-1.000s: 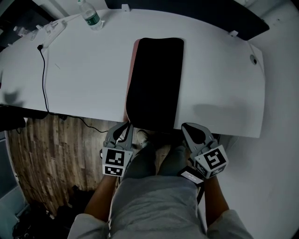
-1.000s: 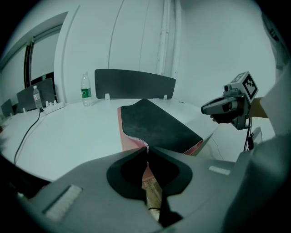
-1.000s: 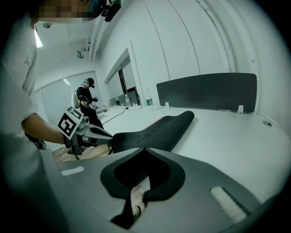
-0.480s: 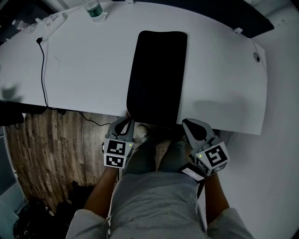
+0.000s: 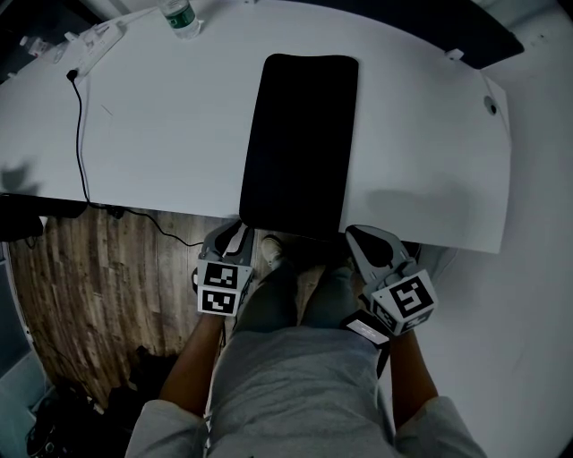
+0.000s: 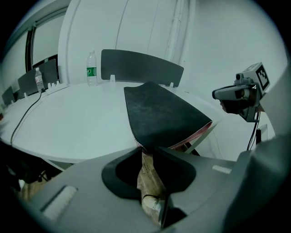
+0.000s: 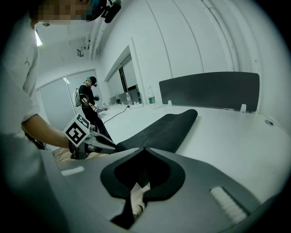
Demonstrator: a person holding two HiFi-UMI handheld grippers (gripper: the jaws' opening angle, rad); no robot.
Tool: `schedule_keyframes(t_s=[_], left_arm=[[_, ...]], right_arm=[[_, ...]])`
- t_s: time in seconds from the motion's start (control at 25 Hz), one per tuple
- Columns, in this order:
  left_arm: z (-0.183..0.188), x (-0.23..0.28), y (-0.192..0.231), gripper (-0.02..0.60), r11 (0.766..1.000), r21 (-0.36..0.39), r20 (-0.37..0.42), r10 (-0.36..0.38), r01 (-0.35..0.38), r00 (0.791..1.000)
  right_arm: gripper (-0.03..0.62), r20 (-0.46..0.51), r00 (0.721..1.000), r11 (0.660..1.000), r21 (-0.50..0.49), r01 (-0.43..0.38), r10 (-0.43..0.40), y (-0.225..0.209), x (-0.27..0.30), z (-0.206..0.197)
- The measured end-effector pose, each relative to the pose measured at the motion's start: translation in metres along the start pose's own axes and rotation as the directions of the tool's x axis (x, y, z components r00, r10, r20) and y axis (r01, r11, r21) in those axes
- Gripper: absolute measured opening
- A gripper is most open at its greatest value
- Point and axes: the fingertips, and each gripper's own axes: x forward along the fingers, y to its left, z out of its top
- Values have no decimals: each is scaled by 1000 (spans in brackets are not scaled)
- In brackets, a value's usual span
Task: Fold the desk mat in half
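The desk mat [image 5: 300, 143] lies folded on the white desk [image 5: 152, 134], black side up, and runs from the far side to the near edge. A pink inner face [image 6: 196, 133] shows between its layers at the near end. My left gripper [image 5: 235, 236] is at the mat's near left corner [image 6: 140, 142]. Its jaws are opening, with a slim gap between the tips [image 6: 146, 148], and the corner lies right at them without being pressed. My right gripper [image 5: 355, 235] sits by the near right corner, shut, with nothing seen in its jaws [image 7: 143, 149].
A water bottle [image 5: 179, 16] stands at the desk's far left. A black cable [image 5: 82, 134] runs from a power strip [image 5: 89, 40] over the near edge. A dark divider panel [image 6: 141, 66] stands behind the desk. My legs are below, over the wood floor [image 5: 89, 286]. A person [image 7: 88, 98] stands far off.
The pink strip that showed along the mat's left edge is now covered, so the top is all black. Both grippers stay at the near corners.
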Motion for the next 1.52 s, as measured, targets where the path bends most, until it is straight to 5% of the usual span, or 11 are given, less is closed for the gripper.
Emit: schedule_keyframes(t_s=[0.32,0.64,1.52], left_arm=[[13,-23,1,109,1000,19,69,6,-7,998],[49,-60,-19,20,1000,15,156,12,-14,988],[119,-144,-93,18,1000,11,309,-11,8,951]], right_arm=[[8,14,1000,1000,-29,2,-2,6,-4,9],[8,49,998,997,-75,-31,34,15,-18,30],[6,110,984,985,-121,-125,138,25,-76,75]])
